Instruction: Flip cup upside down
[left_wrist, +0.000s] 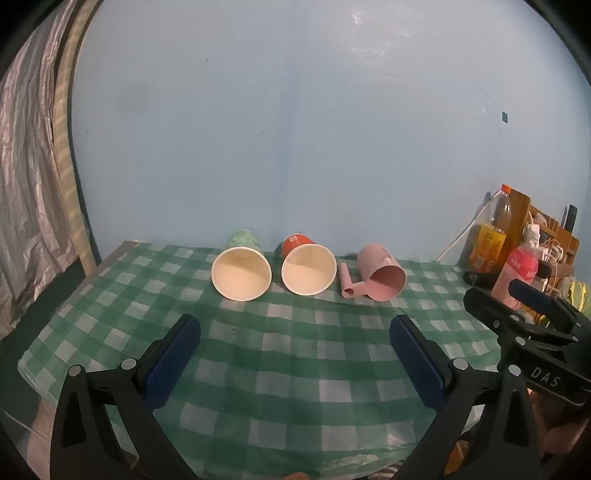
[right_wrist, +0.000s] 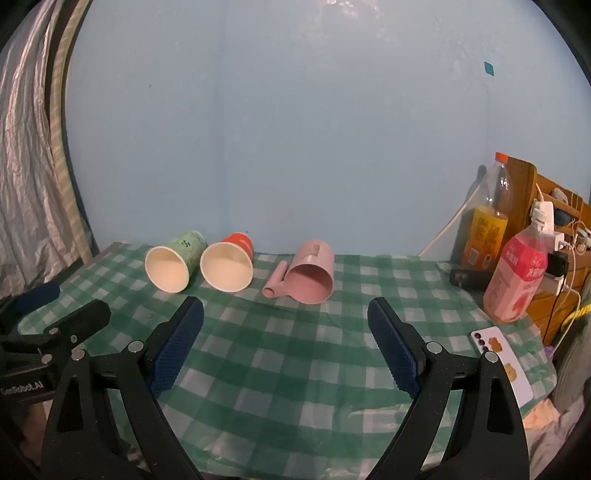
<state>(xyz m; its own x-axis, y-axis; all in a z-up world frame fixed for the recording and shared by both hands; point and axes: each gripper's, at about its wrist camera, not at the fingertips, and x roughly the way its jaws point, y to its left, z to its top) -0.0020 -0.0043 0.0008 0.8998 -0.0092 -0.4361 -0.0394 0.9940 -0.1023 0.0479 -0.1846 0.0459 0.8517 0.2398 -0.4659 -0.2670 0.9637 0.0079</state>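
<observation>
Three cups lie on their sides in a row on the green checked tablecloth (left_wrist: 295, 354), mouths toward me: a green paper cup (left_wrist: 242, 271) (right_wrist: 173, 267), a red paper cup (left_wrist: 307, 267) (right_wrist: 229, 267) and a pink plastic mug (left_wrist: 380, 275) (right_wrist: 312, 275) with its handle to the left. My left gripper (left_wrist: 295, 325) is open and empty, well short of the cups. My right gripper (right_wrist: 286, 308) is open and empty, just short of the pink mug. In the left wrist view the right gripper (left_wrist: 517, 299) shows at the right edge.
A pink drink bottle (right_wrist: 515, 280), a yellow-labelled bottle (right_wrist: 485, 229) and a dark cylinder (right_wrist: 469, 278) stand at the table's right. A white phone (right_wrist: 502, 365) lies near the right edge. A wooden rack with cables (right_wrist: 554, 229) stands beyond. A blue wall runs behind.
</observation>
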